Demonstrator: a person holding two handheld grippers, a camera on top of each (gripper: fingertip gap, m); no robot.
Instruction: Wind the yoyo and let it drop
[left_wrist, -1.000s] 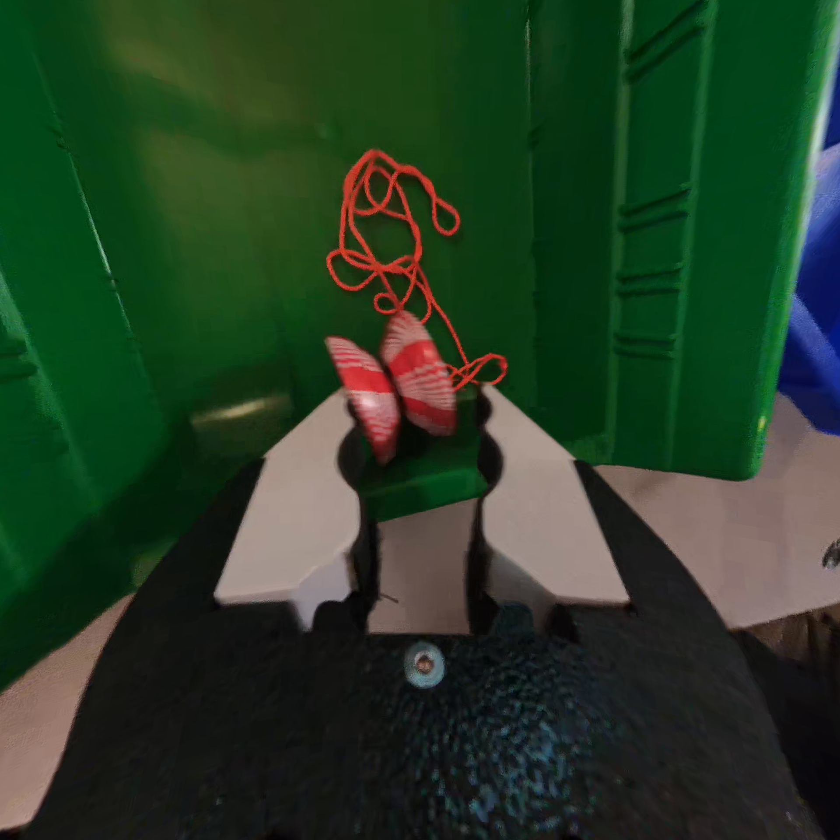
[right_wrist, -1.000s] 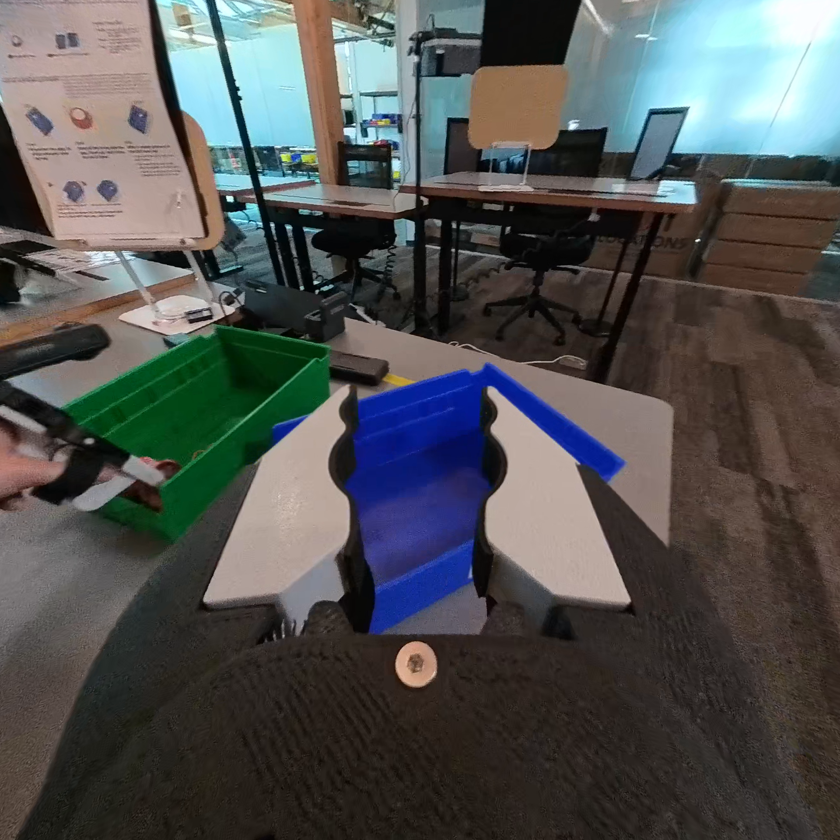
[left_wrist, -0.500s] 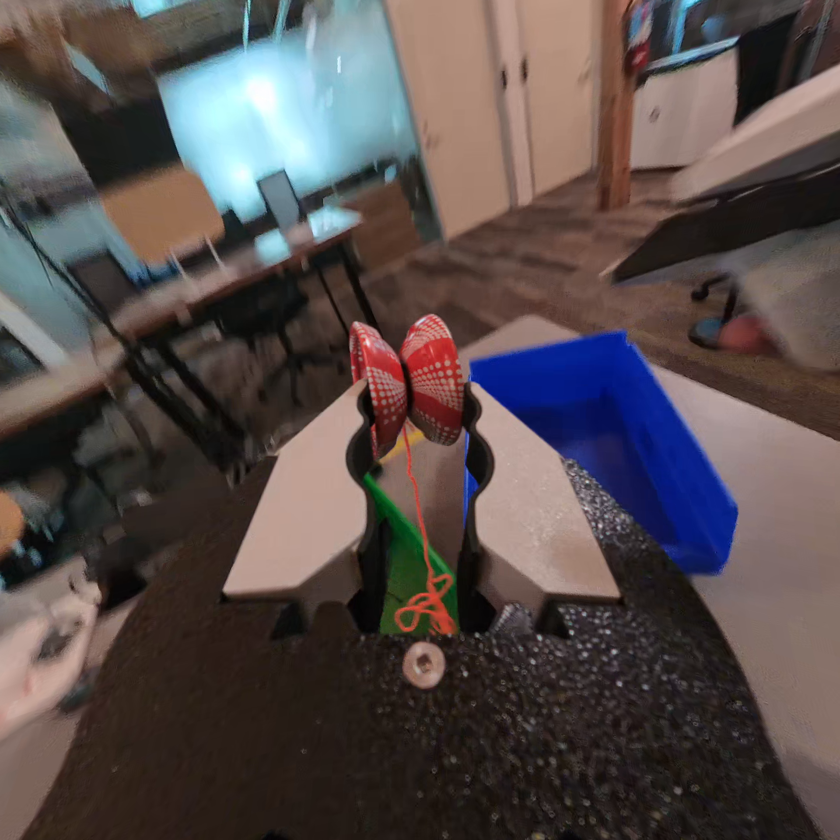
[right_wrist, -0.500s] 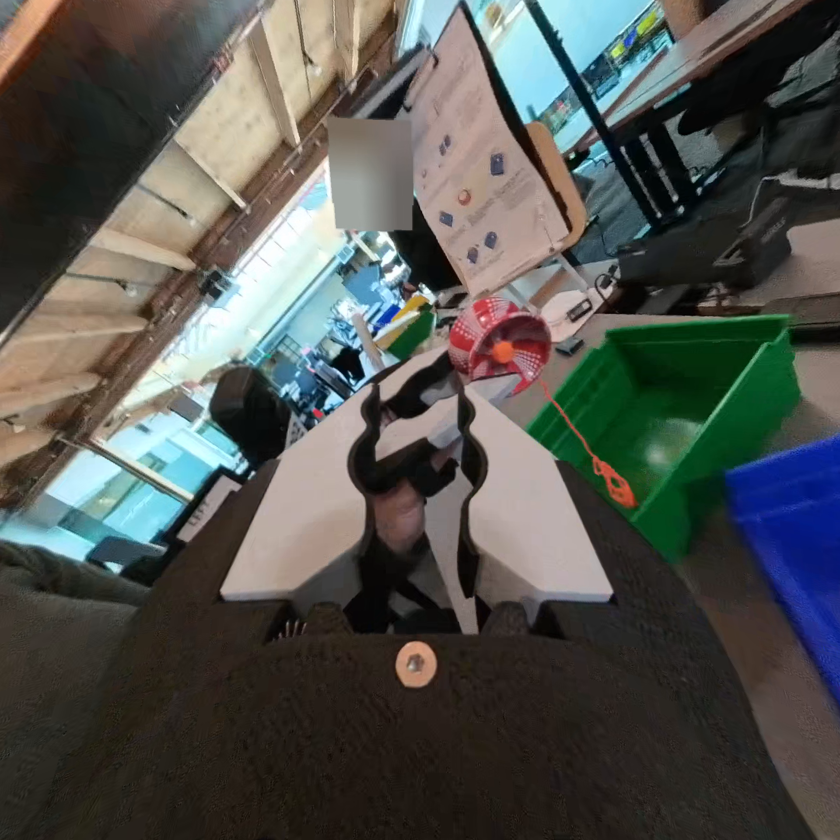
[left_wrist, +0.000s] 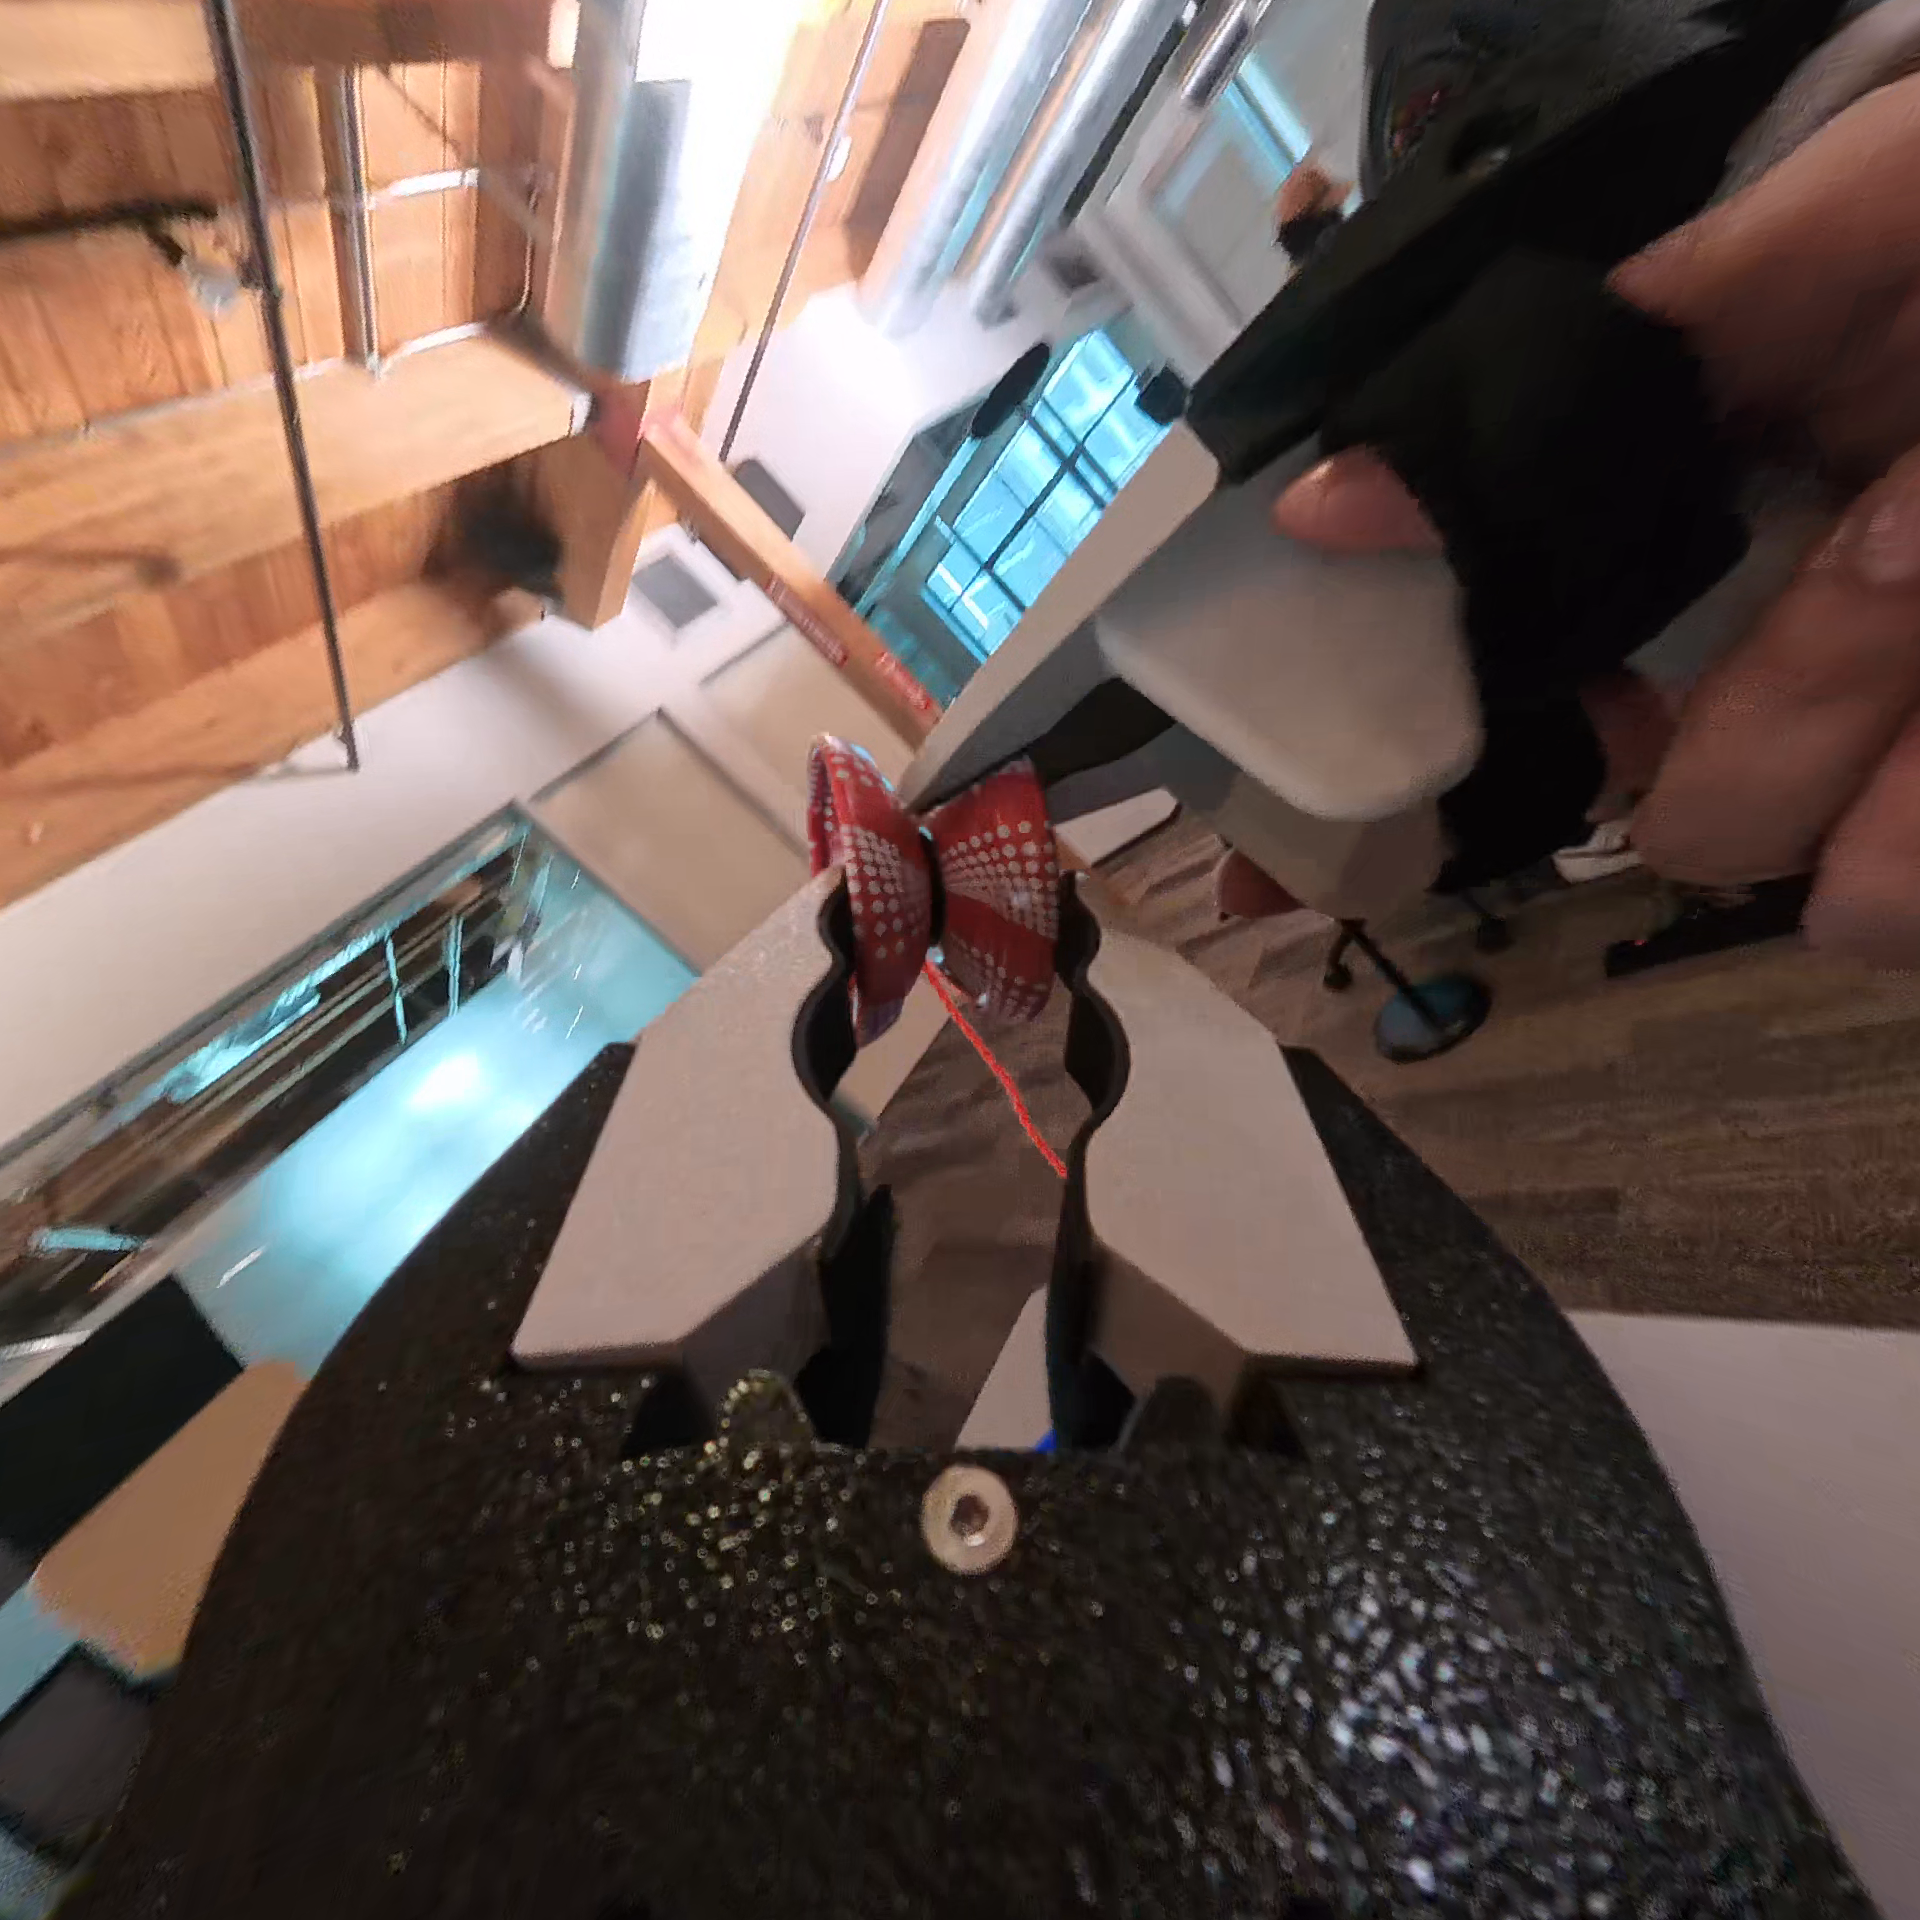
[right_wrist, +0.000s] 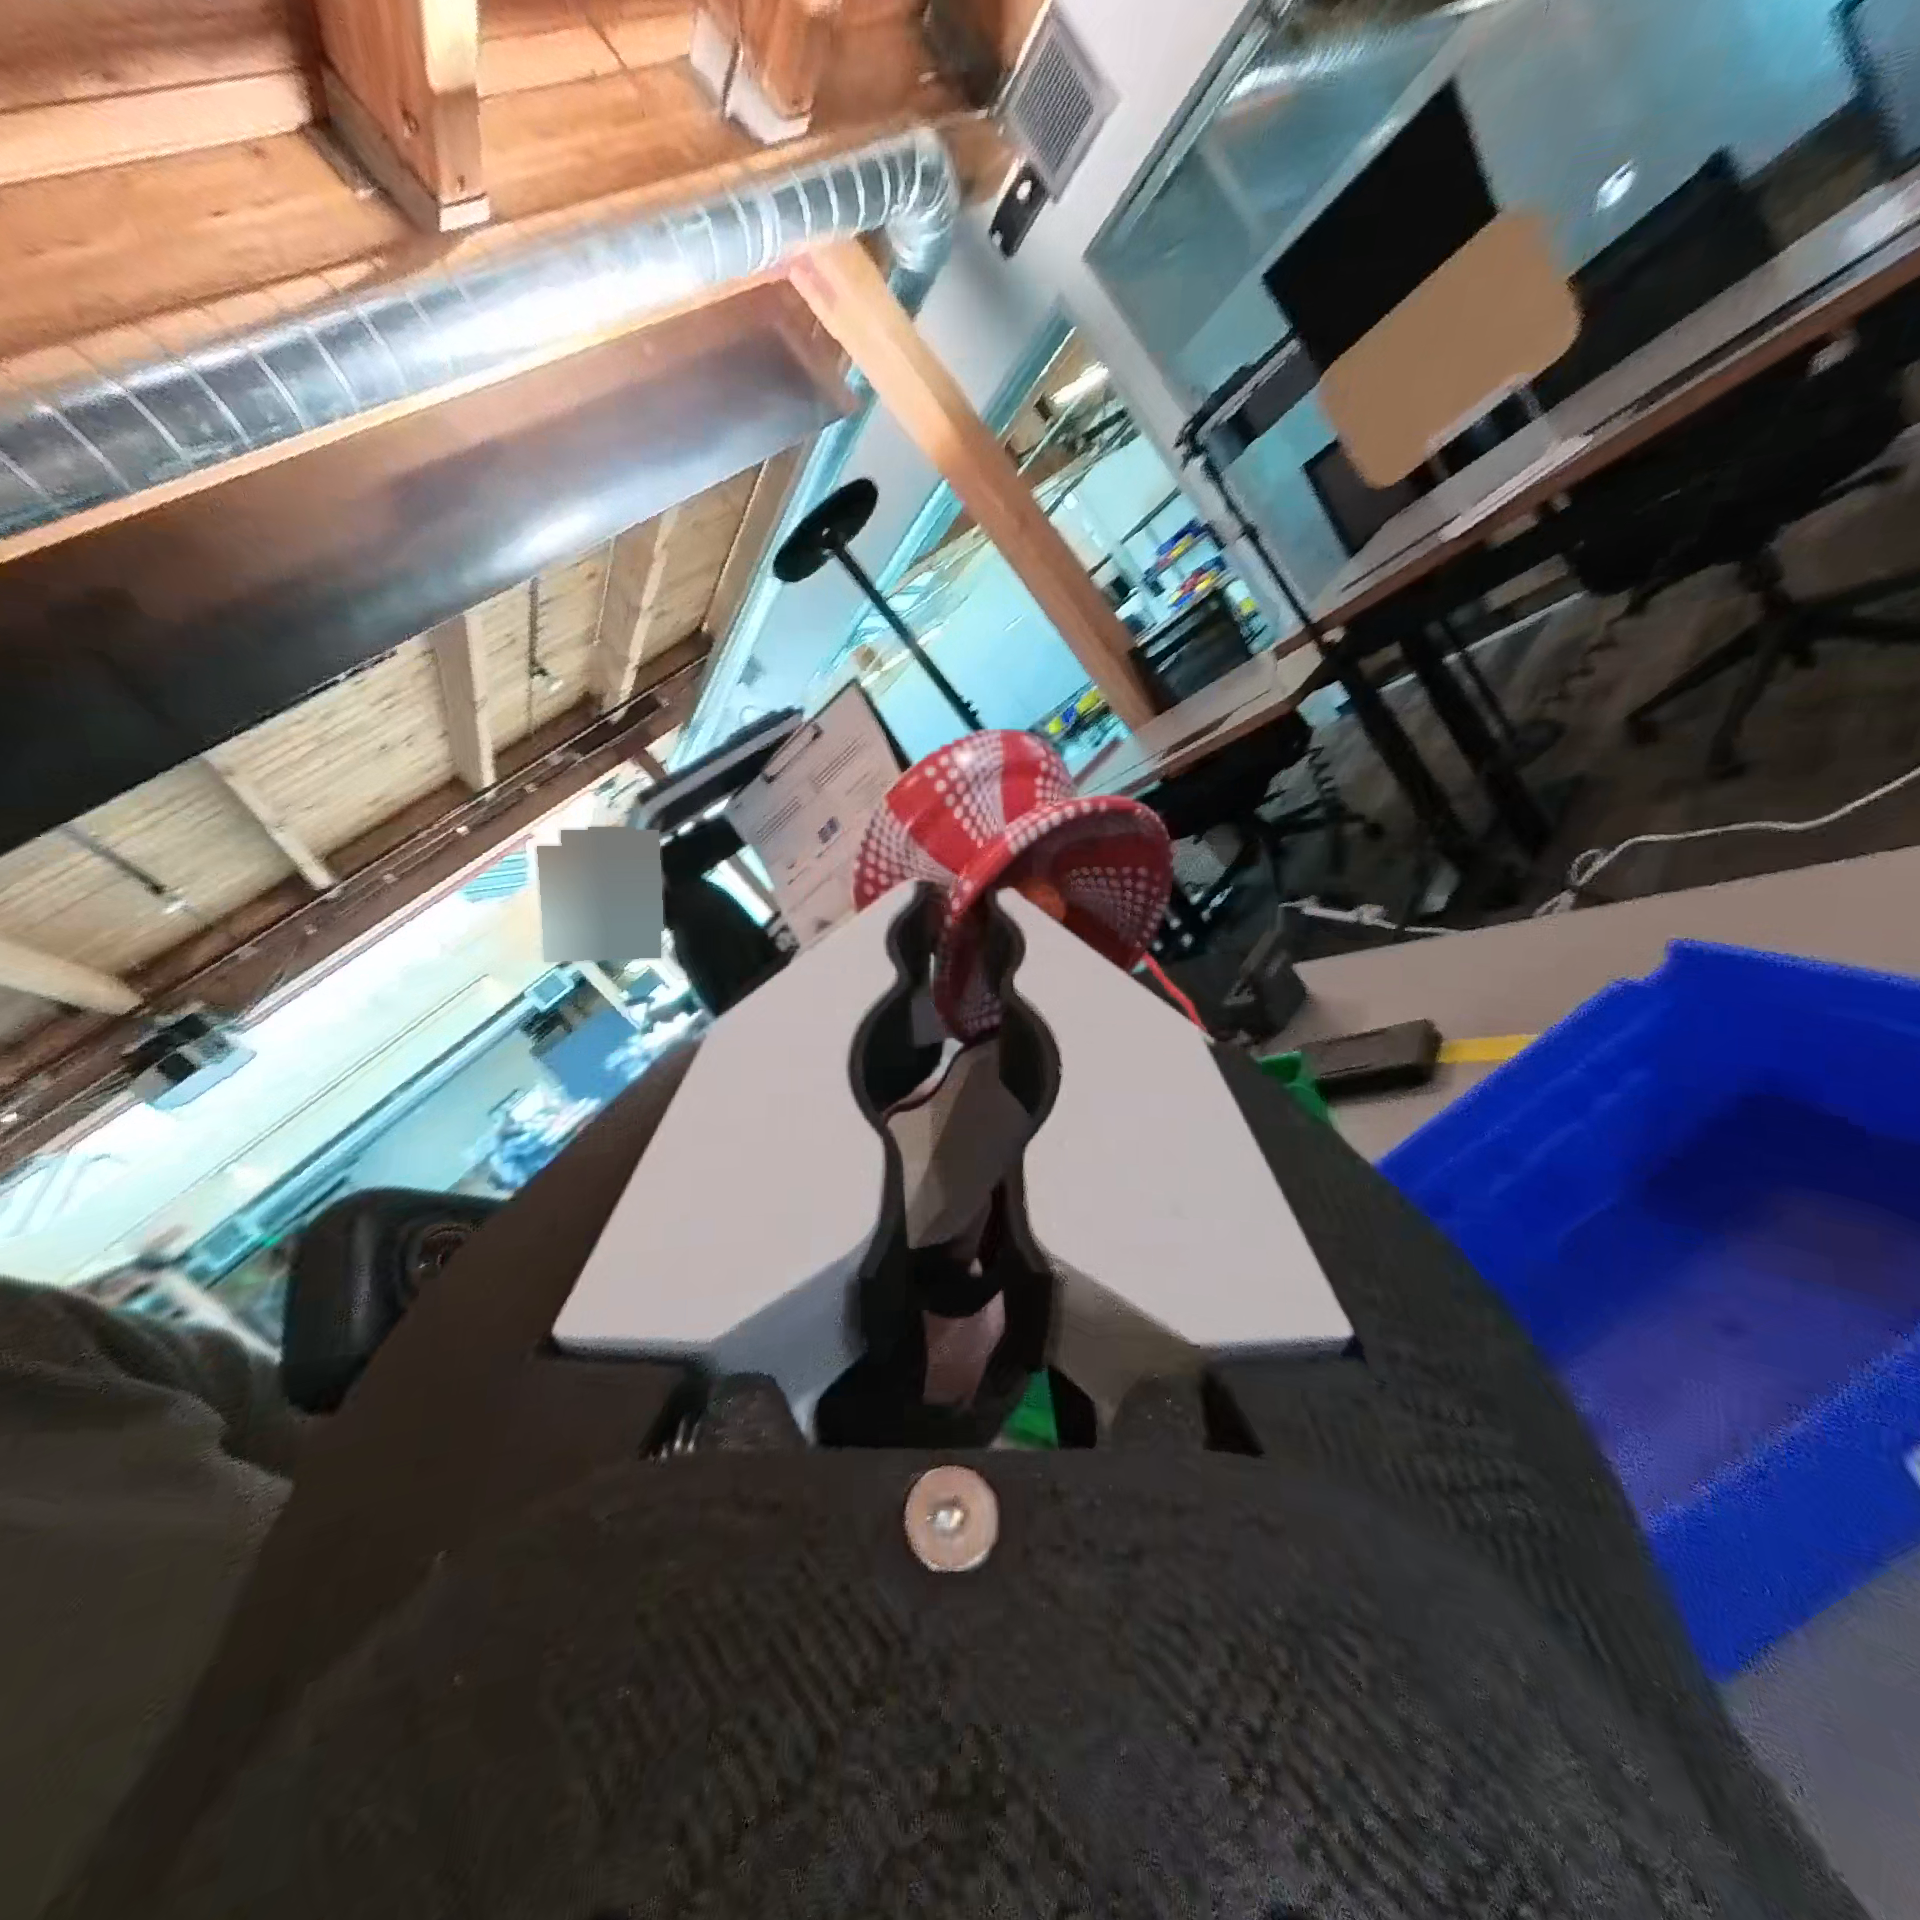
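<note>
The left gripper (left_wrist: 951, 925) is clamping the yoyo (left_wrist: 935, 899) at its fingertips, one grey finger pressing on each red, white-dotted half, and the toy is sitting up in the air rather than in any bin. A second ago it was lying in the green bin with its string in a loose tangle just ahead of these fingers; half a second ago it was already lifted clear, and now both views are tilting up toward the wooden ceiling, so the pickup is done and the work is shifting to the string. The red string (left_wrist: 992, 1060) is trailing from the groove down between the left fingers, unwound as far as can be seen. The right gripper (right_wrist: 961, 914) is arriving at the yoyo from the other side: in its own view its fingers are drawn close together, the tips sitting right at the narrow waist between the halves, though whether they are pinching the string or axle there cannot be told. In the left view one right finger (left_wrist: 1070, 665) is touching the yoyo's upper edge, with a person's hand (left_wrist: 1745, 520) behind it. The blue bin (right_wrist: 1683, 1226) is lying below on the table, well apart. Judging by this, winding is about to begin.
</note>
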